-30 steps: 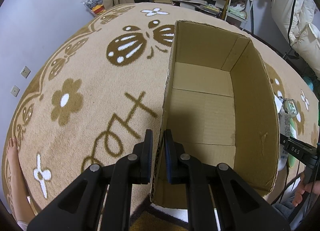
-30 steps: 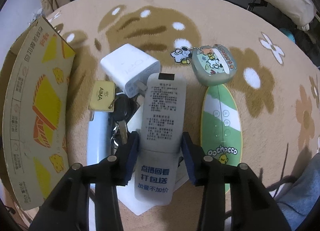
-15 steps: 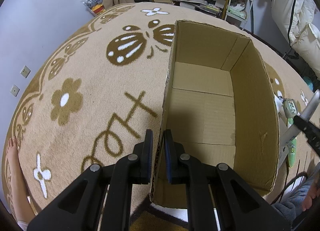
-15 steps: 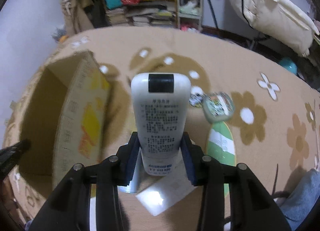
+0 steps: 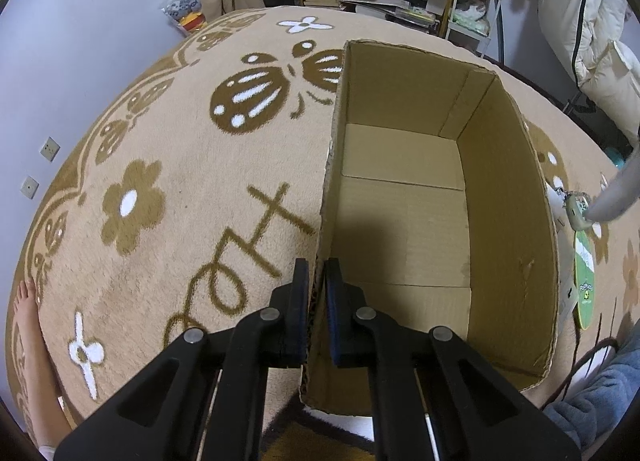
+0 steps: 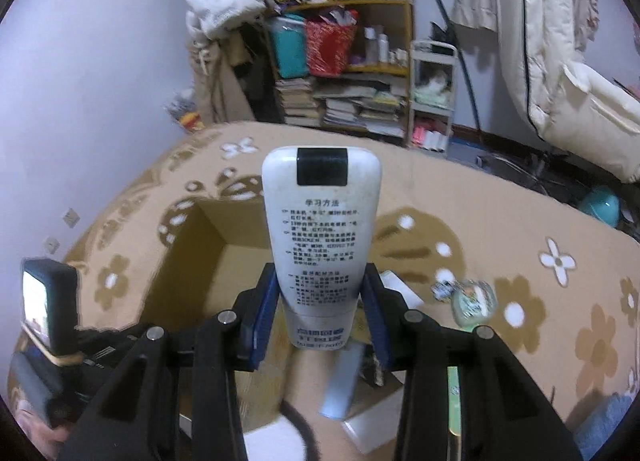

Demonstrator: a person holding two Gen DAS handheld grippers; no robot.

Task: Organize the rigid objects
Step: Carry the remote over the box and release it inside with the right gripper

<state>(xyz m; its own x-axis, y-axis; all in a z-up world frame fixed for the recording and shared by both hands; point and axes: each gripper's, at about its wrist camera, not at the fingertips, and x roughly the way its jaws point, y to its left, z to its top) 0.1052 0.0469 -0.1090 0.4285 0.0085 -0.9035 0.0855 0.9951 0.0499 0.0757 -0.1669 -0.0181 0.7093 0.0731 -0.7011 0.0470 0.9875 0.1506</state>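
Left wrist view: The left gripper (image 5: 318, 293) was pinched onto the near left wall of the cardboard box (image 5: 508, 197), one pad on the outer face and one on the inner face, with the wall edge clamped between them. The box stood open-topped on the patterned carpet (image 5: 160, 165), and nothing lay on the part of its floor that showed. Beyond the right wall of the box, the rounded end of the remote control (image 5: 616, 197) showed at the frame edge, raised above the carpet. Under it, just right of the box, lay a small keychain case (image 5: 576, 213) and a green oval card (image 5: 584, 281). A bare foot (image 5: 24, 301) rested at the carpet edge, well left of the box.

Right wrist view: The right gripper (image 6: 320, 301) held the white remote control (image 6: 322, 229) by its lower half, pads pressed against both long sides, printed back facing the camera and dark window end pointing away. The remote was held in the air, and the open cardboard box (image 6: 200, 253) lay behind and left of it. Right of the box, on the carpet (image 6: 500, 221), lay the keychain case (image 6: 474, 297). Other small items beneath the gripper were too blurred to identify. Left of the box, the other handheld device (image 6: 44, 301) was visible.
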